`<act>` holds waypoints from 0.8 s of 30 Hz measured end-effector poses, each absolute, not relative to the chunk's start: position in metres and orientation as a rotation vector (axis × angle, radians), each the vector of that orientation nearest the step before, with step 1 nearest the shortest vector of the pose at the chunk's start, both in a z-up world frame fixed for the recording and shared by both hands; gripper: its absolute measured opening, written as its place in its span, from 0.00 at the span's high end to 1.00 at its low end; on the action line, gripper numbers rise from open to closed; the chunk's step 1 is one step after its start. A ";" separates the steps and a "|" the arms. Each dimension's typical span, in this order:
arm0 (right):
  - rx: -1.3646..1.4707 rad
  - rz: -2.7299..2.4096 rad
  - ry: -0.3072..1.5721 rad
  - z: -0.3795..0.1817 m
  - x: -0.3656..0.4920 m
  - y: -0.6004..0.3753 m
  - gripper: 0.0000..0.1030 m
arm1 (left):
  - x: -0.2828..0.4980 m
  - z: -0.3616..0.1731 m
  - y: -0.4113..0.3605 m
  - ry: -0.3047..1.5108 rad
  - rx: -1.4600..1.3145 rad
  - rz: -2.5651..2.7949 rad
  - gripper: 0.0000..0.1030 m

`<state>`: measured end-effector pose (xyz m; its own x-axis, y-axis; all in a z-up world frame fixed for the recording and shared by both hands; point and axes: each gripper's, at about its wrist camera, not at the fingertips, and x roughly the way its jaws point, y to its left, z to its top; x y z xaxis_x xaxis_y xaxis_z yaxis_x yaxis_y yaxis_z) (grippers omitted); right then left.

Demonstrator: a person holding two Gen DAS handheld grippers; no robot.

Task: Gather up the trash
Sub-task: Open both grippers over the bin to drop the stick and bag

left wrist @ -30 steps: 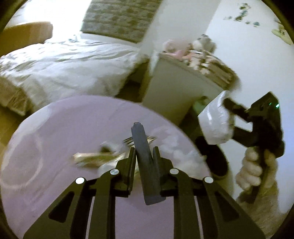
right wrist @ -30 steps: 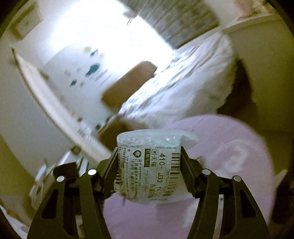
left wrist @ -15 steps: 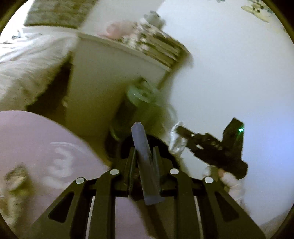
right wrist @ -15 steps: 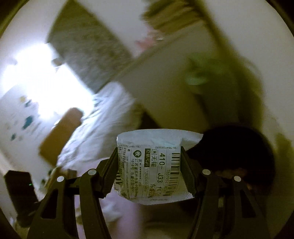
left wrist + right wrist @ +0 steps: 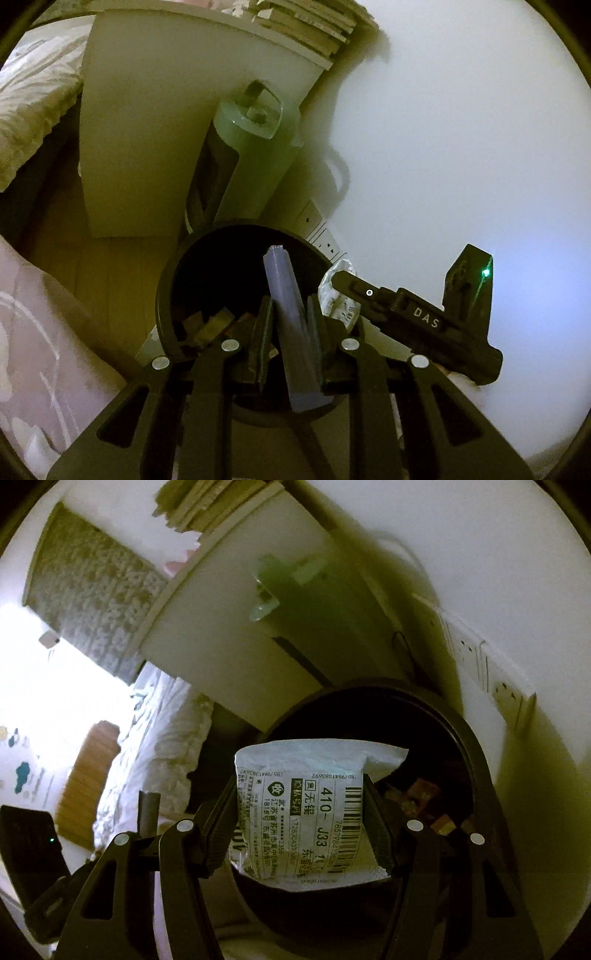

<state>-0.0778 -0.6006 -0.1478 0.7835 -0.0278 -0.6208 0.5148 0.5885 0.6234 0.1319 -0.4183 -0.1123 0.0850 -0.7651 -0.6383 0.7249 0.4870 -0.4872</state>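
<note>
Directly above the round black waste bin (image 5: 166,295), a flat grey-blue plastic stick (image 5: 291,332) is clamped upright between the narrowed fingers of the left gripper (image 5: 290,317). A crumpled white plastic mailer bag with a printed barcode label (image 5: 303,812) is pinched between the fingers of the right gripper (image 5: 301,819), held over the bin's dark opening. Brownish scraps (image 5: 210,325) are seen lying at the bin's bottom. Behind the bin, a pale green cylindrical appliance (image 5: 251,147) is stood against a white cabinet (image 5: 147,140), beside a white wall (image 5: 461,147).
</note>
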 end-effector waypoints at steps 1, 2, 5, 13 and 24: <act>0.897 -0.337 0.608 -0.146 -0.077 -0.602 0.40 | 0.132 -0.114 -0.420 0.990 -0.046 -1.109 0.81; 0.898 -0.336 0.610 -0.148 -0.076 -0.603 0.40 | 0.132 -0.115 -0.421 0.993 -0.044 -1.107 0.81; 0.887 -0.331 0.620 -0.151 -0.079 -0.603 0.39 | 0.132 -0.118 -0.424 0.999 -0.039 -1.103 0.81; 0.851 -0.340 0.642 -0.149 -0.073 -0.594 0.36 | 0.133 -0.121 -0.427 1.002 -0.016 -1.087 0.79; 0.744 -0.363 0.641 -0.129 -0.074 -0.580 0.16 | 0.114 -0.087 -0.404 0.884 0.047 -1.056 0.31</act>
<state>-0.0738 -0.5798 -0.1292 0.7528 -0.0827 -0.6531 0.5176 0.6874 0.5096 0.1143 -0.4040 -0.0866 0.1923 -0.7342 -0.6511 0.7698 0.5244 -0.3639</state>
